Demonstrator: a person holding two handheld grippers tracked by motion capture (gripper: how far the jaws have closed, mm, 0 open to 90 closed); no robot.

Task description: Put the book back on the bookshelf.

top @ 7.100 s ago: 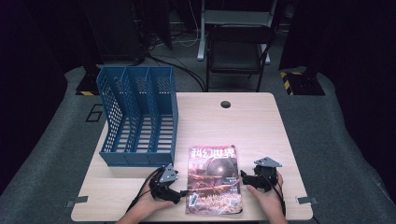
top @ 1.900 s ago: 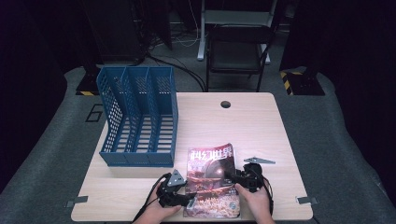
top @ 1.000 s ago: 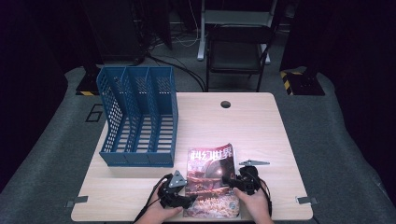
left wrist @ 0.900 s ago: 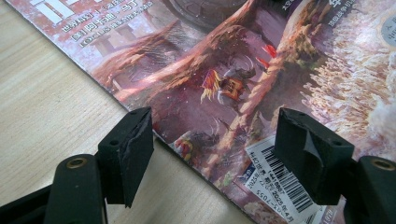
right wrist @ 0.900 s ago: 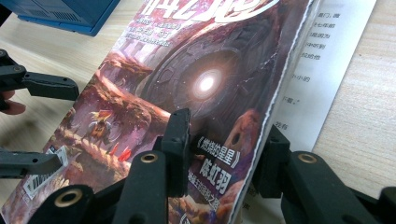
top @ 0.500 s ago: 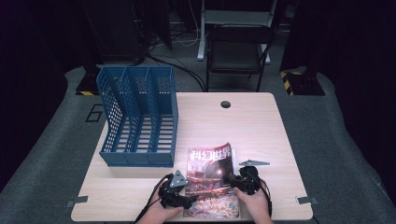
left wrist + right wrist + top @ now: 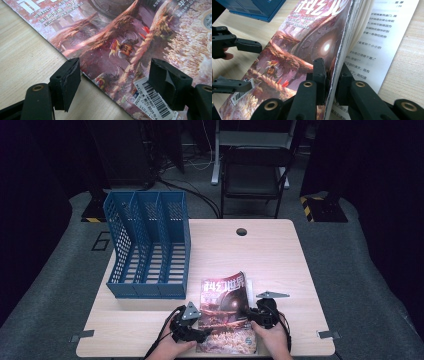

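Magazine [image 7: 227, 312] lies cover-up at the near edge of the table [image 7: 270, 255], just right of the blue file rack [image 7: 147, 245], with its front cover and a sheaf of pages lifted off a flat printed page on the right side. Right gripper [image 7: 332, 75] has just been closing and its jaws now pinch that lifted stack at the page edge. Left gripper [image 7: 115, 75] sits at the magazine's left edge, jaws wide apart, one over bare wood, the other over the barcode sticker [image 7: 150, 98], gripping nothing.
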